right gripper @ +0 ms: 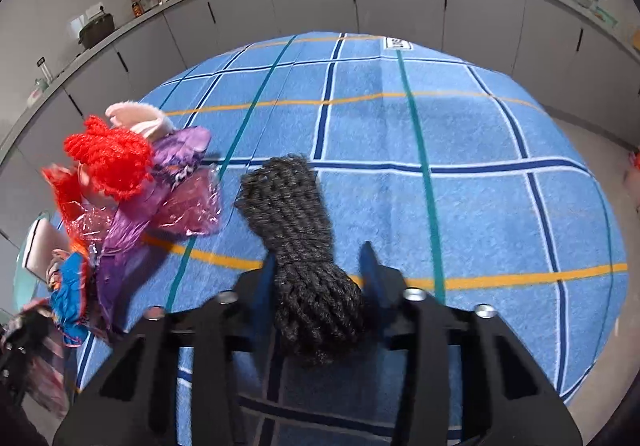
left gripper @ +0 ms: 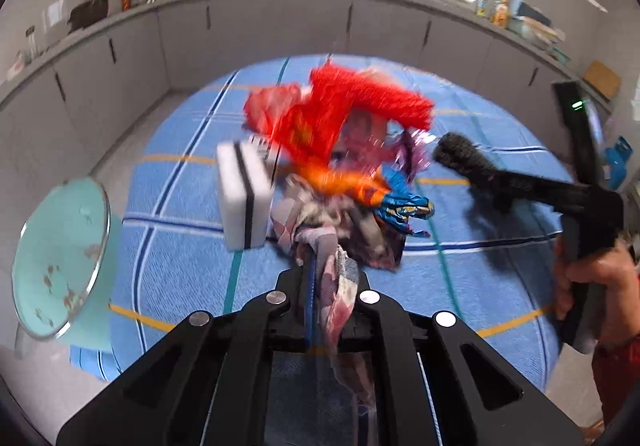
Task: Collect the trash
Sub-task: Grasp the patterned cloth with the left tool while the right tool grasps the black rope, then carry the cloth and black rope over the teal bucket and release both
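With the left gripper clamped on a patterned wrapper among the trash heap and the right gripper pinching a dark knitted bundle above the blue mat, collection is underway; next, carry both to the bin.

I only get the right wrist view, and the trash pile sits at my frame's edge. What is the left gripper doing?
Observer: The left gripper is shut on a strip of patterned cloth that trails out of the pile.
Operator: My right gripper is shut on the black knitted bundle. What is left of the pile?
Observer: A teal bowl, tilted, with brown smears inside.
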Demonstrator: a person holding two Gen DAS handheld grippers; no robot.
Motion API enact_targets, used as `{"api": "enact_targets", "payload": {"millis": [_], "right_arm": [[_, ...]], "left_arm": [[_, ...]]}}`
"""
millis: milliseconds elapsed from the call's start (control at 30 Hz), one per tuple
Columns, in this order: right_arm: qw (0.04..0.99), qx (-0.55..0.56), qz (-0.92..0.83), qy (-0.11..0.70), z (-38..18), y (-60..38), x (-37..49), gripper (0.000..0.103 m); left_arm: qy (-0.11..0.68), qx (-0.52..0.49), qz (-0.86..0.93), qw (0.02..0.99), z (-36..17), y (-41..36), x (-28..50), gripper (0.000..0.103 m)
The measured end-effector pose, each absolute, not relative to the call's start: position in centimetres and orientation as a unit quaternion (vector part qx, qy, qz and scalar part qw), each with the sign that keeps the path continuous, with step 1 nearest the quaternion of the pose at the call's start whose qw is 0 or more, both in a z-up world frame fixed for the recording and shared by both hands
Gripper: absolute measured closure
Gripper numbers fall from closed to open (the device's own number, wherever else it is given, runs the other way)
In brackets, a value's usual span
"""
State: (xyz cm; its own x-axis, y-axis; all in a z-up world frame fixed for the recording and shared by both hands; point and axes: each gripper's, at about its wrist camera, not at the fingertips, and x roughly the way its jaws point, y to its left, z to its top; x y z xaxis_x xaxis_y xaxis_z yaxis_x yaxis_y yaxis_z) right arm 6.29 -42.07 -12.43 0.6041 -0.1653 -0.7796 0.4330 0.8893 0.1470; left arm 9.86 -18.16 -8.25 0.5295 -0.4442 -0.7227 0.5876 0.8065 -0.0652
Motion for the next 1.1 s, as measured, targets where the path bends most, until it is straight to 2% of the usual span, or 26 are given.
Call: {"api": "enact_targets", "payload": {"millis": [67,167,667,1100], "right_arm": [[0.881,0.163,-0.166,0.411,-12.4,-41.8,6.1,0.075],[0.886,0.169,-0.167,0.397,-11.7,-41.6,5.1,0.077],[0.927,0.183,-0.161,0.284,-4.1,-38.6,1.4,0.077],[0.945,0.172,-0.075,0.266,-1.3,-31.9,4.8,0.077]], "left_arm": [[0.369,0.093,-0.306,0.873,-7.3,-18.0,9.4,0.097],[0.349,0.086,-0.320,0.876,-6.1,-17.2,9.2,0.097],[0.273,0.006,-0.330,0.903,1.1,-12.8,9.7,0.097],[0.230,-0.051,-0.219,0.947,4.2,-4.3,12.4,0.097]]}}
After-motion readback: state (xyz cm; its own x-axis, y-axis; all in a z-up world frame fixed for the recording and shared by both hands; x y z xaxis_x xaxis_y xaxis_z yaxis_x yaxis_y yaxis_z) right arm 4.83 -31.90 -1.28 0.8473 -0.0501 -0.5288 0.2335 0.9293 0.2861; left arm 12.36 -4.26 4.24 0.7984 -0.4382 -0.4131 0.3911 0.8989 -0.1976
